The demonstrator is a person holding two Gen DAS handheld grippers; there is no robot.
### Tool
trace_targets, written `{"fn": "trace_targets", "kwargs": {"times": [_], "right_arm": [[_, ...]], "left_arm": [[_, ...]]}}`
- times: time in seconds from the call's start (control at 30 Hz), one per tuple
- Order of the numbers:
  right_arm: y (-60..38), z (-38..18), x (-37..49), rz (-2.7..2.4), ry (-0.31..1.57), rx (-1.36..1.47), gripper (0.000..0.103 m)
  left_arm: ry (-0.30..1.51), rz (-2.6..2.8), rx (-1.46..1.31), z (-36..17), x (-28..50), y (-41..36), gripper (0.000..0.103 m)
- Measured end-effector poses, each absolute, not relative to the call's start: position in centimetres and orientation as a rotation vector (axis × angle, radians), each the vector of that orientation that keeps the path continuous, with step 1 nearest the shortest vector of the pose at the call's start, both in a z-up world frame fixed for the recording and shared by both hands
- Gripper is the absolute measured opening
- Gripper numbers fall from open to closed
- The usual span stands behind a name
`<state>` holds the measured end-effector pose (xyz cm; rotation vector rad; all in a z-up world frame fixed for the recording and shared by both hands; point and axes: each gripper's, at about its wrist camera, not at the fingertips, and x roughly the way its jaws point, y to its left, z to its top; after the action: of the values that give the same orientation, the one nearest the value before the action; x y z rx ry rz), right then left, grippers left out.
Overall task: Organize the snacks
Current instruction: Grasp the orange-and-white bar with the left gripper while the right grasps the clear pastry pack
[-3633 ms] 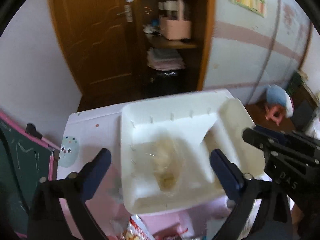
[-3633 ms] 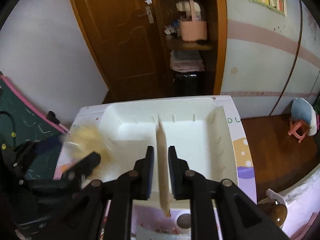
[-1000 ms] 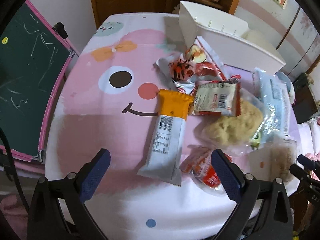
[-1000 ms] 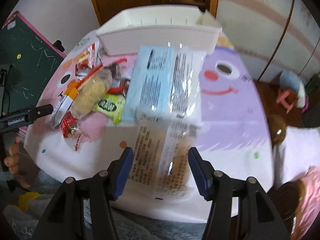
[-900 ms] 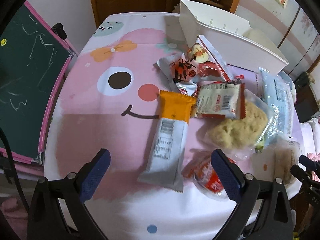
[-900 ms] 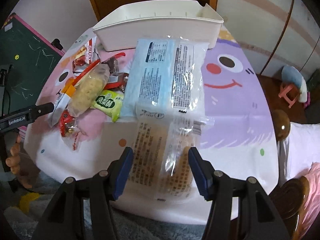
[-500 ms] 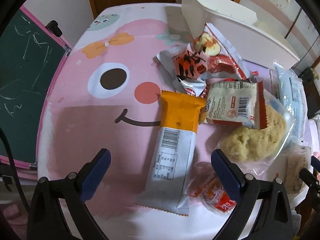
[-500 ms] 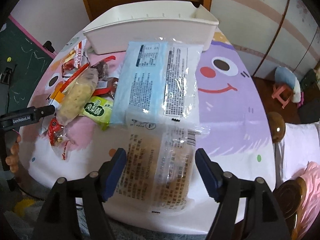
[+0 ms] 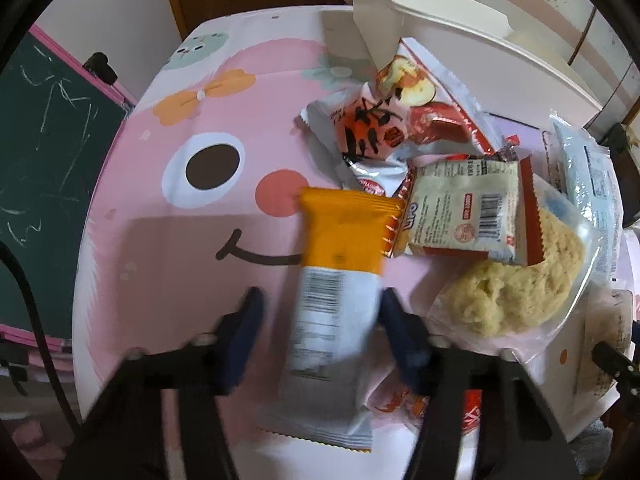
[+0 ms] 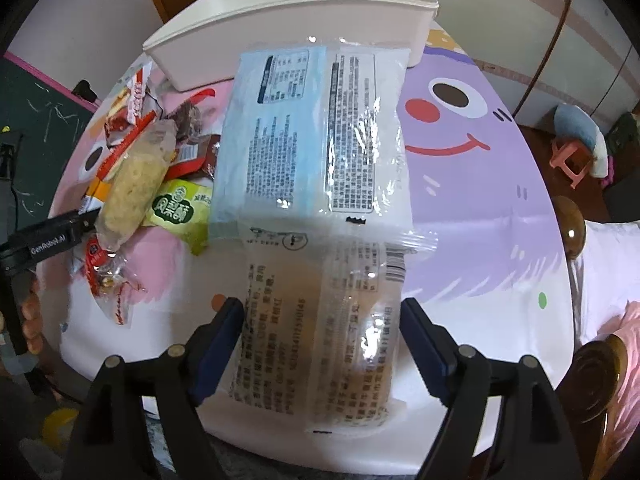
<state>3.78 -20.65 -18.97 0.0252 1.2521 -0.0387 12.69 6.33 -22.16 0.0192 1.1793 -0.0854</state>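
An orange and white snack bar (image 9: pixel 340 240) lies lengthwise on the pink tablecloth. My left gripper (image 9: pixel 320 328) points down over its white end and is shut on it, the fingers blurred. A clear packet of pale cakes (image 10: pixel 316 280) lies near the table's front edge. My right gripper (image 10: pixel 322 332) straddles it with its jaws opening, and the pads stand off the wrapper on both sides. A white bin (image 10: pixel 280 12) stands at the far side of the table and also shows in the left wrist view as the white bin (image 9: pixel 440 20).
A large blue packet (image 10: pixel 288 128) lies between the clear packet and the bin. A pile of red, white and green packets (image 9: pixel 432 140) and a bagged rice cake (image 9: pixel 512 280) sit right of the bar. A chalkboard (image 9: pixel 40 140) flanks the table's left.
The left jaws have closed in from wide open onto the bar, and that gripper came lower over it. The right jaws have spread wider and dropped a little toward the clear packet.
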Motion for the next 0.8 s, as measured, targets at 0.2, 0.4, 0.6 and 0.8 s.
{"fn": "trace_targets", "kwargs": {"times": [0.2, 0.4, 0.6, 0.8], "right_arm": [[-20.9, -19.4, 3.8, -0.036, 1.264, 0.051, 0.071], [-20.7, -17.8, 2.8, 0.028, 1.233, 0.065, 0.063], [-19.6, -14.2, 1.8, 0.088, 1.150, 0.055, 0.063], [-19.5, -10.2, 2.4, 0.100, 1.046, 0.047, 0.063]], "left_arm": [[1.175, -0.079, 0.045, -21.6, 11.7, 5.6, 0.035], [1.092, -0.086, 0.052, -17.7, 9.3, 5.0, 0.035], [1.007, -0.121, 0.055, -13.1, 7.5, 4.2, 0.035], [0.948, -0.156, 0.055, -9.2, 7.4, 3.3, 0.035]]}}
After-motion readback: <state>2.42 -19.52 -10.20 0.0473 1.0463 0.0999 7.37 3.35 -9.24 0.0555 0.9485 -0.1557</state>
